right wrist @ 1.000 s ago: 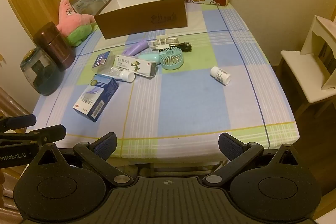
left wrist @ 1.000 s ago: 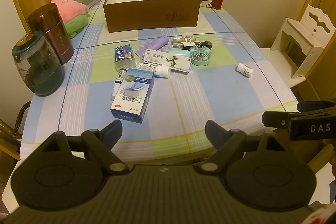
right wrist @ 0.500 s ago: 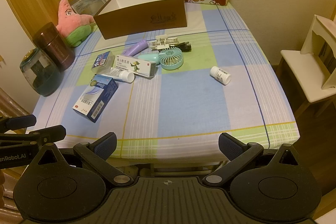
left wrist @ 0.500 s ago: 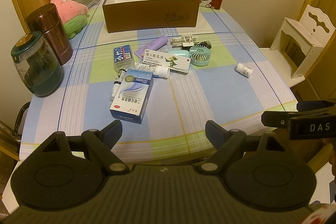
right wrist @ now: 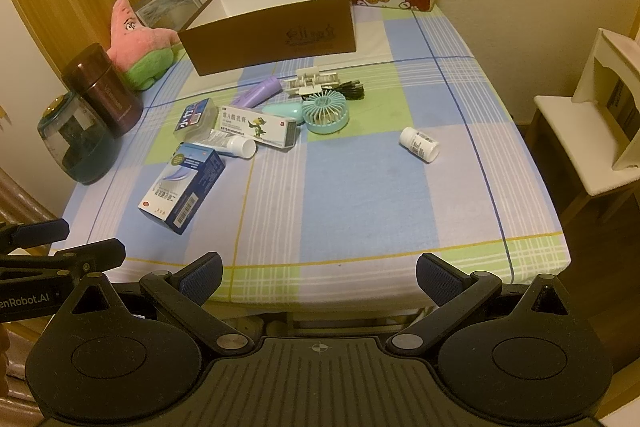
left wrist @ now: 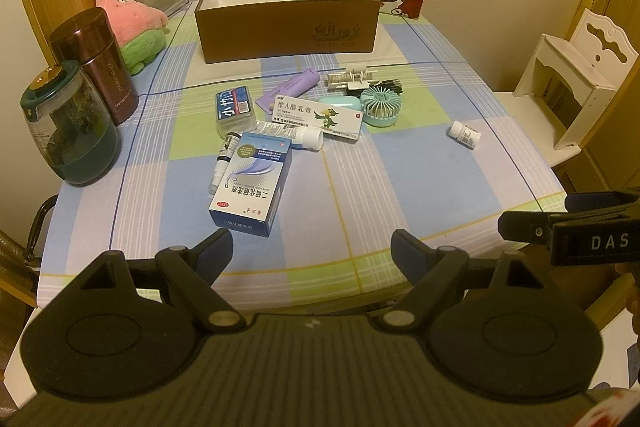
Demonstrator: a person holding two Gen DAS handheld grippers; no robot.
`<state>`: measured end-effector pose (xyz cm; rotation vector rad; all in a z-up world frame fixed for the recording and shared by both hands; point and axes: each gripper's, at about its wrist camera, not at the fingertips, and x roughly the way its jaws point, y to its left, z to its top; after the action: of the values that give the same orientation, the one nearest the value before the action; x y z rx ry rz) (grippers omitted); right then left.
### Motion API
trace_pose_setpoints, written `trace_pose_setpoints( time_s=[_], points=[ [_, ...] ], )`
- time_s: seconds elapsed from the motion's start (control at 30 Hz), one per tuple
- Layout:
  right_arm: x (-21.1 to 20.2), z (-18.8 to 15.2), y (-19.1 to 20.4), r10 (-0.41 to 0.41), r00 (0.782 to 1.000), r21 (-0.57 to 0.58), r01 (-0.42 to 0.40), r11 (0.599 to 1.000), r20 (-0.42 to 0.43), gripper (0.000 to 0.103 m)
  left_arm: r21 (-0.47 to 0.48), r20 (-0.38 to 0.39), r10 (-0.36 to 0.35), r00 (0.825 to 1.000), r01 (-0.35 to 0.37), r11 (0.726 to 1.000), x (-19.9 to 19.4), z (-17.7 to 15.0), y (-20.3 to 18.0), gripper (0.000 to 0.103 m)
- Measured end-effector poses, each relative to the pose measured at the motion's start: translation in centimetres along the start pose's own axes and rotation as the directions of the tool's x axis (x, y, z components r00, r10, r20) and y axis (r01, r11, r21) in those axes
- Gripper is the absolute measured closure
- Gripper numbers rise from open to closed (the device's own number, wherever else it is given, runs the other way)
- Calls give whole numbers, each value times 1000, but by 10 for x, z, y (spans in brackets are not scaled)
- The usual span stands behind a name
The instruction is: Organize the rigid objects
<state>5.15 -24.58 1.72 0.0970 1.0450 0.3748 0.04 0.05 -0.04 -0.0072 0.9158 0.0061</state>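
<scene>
Basically nothing grasped yet, both grippers' fingers spread wide at desk (left wrist: pixel 400 187) edge: left gripper (left wrist: pixel 310 247) should approach blue medicine box (left wrist: pixel 251 183) squarely across its narrow sides, then carry it to brown box (left wrist: pixel 288 27).

Two black plastic handheld grippers: left gripper (left wrist: pixel 311 247) and right gripper (right wrist: pixel 319 273), each with blue-padded fingers (right wrist: pixel 200 277), silver pivot screws and round discs.
</scene>
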Motion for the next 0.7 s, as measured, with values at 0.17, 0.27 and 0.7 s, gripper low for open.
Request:
trace_pose_setpoints(
  time_s=[0.17, 0.27, 0.7],
  points=[
    [0, 1, 0, 0, 1000, 1, 0, 1000, 0, 0, 0, 0, 0, 1000, 0, 1000, 0, 0, 0, 18],
    [0, 1, 0, 0, 1000, 1, 0, 1000, 0, 0, 0, -1, 0, 1000, 0, 1000, 0, 0, 0, 18],
    [2, 1, 1, 1, 1000, 1, -1, 1000, 0, 0, 0, 0, 1, 1000, -1, 1000, 0, 0, 0, 18]
  ],
)
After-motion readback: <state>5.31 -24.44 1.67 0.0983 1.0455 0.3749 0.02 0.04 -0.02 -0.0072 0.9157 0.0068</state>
